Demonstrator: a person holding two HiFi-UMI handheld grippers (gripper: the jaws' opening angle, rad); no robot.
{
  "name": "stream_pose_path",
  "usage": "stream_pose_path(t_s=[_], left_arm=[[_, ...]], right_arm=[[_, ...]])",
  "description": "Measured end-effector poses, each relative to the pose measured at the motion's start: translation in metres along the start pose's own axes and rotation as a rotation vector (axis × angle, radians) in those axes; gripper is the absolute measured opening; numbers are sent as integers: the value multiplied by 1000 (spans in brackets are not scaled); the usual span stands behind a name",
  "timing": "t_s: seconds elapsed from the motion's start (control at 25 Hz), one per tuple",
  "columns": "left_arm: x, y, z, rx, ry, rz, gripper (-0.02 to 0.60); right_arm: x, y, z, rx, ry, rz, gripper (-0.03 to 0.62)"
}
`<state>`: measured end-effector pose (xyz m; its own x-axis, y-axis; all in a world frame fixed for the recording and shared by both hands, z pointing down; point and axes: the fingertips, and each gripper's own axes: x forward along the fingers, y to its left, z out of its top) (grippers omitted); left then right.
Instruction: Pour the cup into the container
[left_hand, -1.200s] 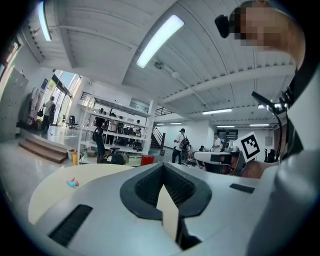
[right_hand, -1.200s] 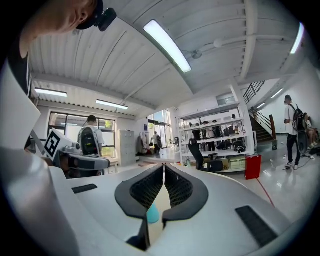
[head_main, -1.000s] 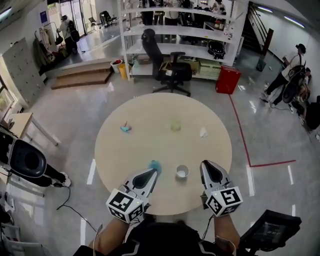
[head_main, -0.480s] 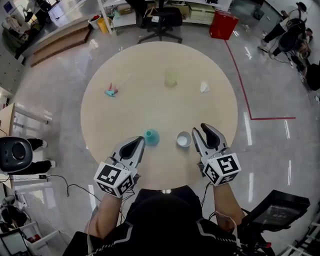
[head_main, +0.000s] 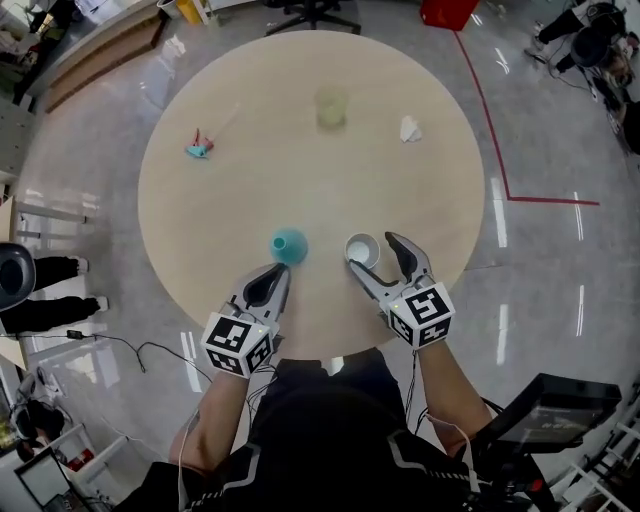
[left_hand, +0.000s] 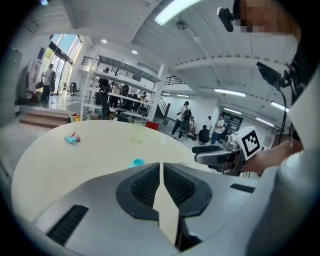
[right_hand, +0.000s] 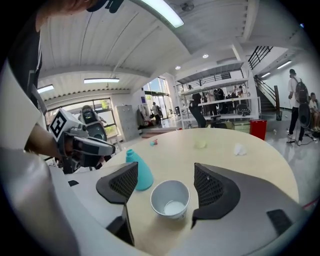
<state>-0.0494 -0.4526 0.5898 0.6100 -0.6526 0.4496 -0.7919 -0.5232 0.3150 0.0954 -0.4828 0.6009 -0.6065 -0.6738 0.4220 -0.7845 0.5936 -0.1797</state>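
Note:
A white cup (head_main: 361, 249) stands upright on the round tan table (head_main: 250, 190), near its front edge, with a little white at its bottom (right_hand: 170, 198). My right gripper (head_main: 372, 254) is open; its jaws have just been opening and now stand on either side of the cup (right_hand: 165, 182) without touching it. A pale yellow translucent container (head_main: 331, 108) stands at the far side of the table. My left gripper (head_main: 276, 275) is shut and empty (left_hand: 161, 167), just short of a teal cone-shaped vessel (head_main: 289, 243).
A crumpled white scrap (head_main: 410, 129) lies at the far right of the table and a small teal and red item (head_main: 199, 149) at the far left. Red tape lines (head_main: 495, 150) mark the grey floor to the right. People and shelving stand far behind.
Both grippers have come down and forward over the table's front edge. The right jaws went from shut to wide open and now bracket the cup. The left jaws stayed shut.

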Motion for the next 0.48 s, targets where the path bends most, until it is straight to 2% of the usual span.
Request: stream_pose_path(t_s=[0.28,0.48], left_arm=[[22,7,-57,-32,106,17,2],[24,5,-71,-49,137,5,2]], right_arm=[[14,-1,-70,11,142,12,356],[30,-8,-94,-19,171,-29,356]])
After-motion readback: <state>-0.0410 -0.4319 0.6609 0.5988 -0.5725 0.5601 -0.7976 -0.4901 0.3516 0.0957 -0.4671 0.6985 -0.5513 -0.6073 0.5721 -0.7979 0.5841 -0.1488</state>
